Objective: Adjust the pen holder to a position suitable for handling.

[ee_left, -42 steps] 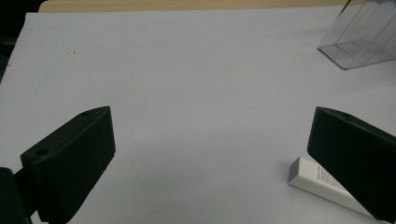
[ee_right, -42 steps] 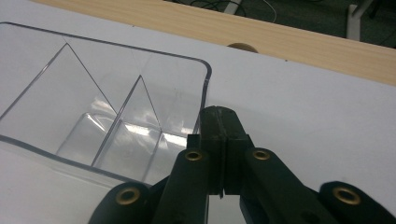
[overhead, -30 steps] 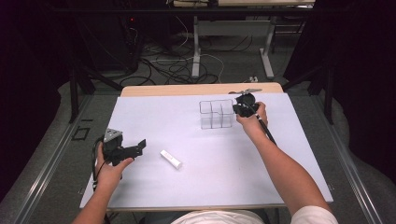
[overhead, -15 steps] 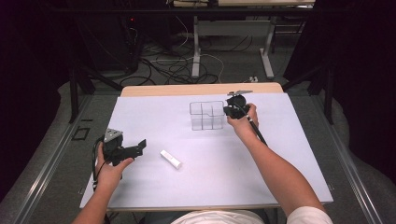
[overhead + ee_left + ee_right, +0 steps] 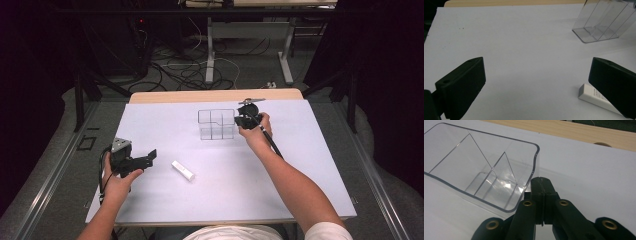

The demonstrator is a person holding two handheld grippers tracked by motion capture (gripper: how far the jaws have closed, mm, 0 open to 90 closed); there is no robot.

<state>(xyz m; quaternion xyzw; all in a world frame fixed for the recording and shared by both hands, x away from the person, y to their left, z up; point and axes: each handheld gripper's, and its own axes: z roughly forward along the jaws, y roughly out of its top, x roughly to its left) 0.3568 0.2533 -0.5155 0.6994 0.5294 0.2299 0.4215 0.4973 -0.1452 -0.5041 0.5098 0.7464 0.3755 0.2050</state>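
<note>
White sheeting [image 5: 300,165] is seen covering one table, with a strip of pale wood [image 5: 215,95] exposed along the far edge; dark floor and cables lie beyond. One clear plastic organiser [image 5: 216,124] is counted, divided by thin walls into several compartments, rounded at the corners and glossy; it stands on the far half of the sheet. One small white block [image 5: 183,171], oblong and matte with faint print on its side, lies flat on the near-left part of the sheet, well apart from the organiser.

Two grippers are held, one in each hand. The left gripper [image 5: 142,159] is held low near the left edge, its flat black jaws spread wide with nothing between them; in the left gripper view the block [image 5: 596,98] is partly hidden behind one jaw. The right gripper [image 5: 541,185] is pressed fully closed, pads meeting, with nothing seen between them, its tip just beside the organiser's right wall [image 5: 534,162]; contact cannot be judged.

Compared with half a second earlier, the organiser and right gripper are found displaced leftward across the sheet, while the left gripper and block are unchanged.
</note>
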